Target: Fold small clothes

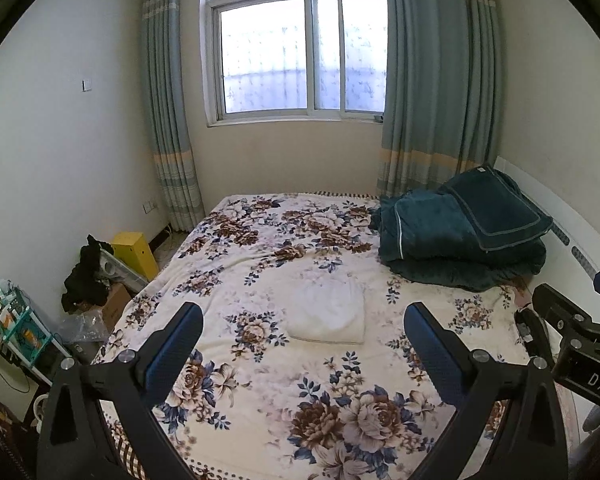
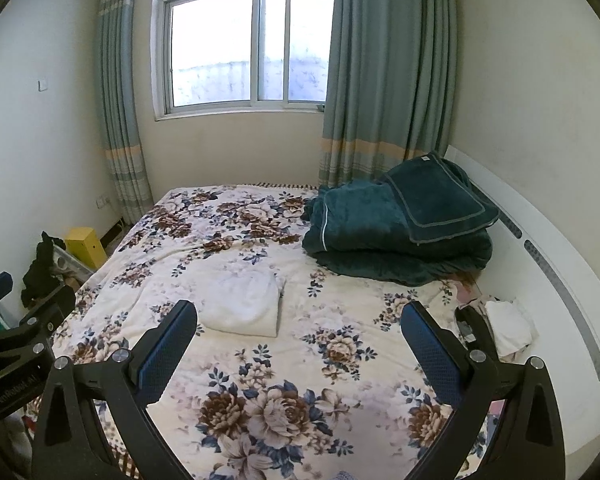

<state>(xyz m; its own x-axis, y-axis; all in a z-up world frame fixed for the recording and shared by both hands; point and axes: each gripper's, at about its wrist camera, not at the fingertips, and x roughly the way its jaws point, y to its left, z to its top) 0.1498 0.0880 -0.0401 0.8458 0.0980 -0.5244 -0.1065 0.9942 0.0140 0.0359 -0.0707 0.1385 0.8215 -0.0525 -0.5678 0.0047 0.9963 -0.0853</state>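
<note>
A folded white garment (image 1: 327, 310) lies flat in the middle of the floral bedspread (image 1: 260, 248); it also shows in the right wrist view (image 2: 242, 302). My left gripper (image 1: 304, 314) is open and empty, held above the near part of the bed, short of the garment. My right gripper (image 2: 299, 312) is open and empty too, held to the right of the garment. A small heap of white and dark clothes (image 2: 500, 320) lies at the bed's right edge by the headboard.
A folded dark green quilt with a pillow (image 1: 460, 232) sits at the far right of the bed. A white headboard (image 2: 548, 264) runs along the right. A yellow box (image 1: 134, 252), dark clothes and a shelf stand on the floor at left.
</note>
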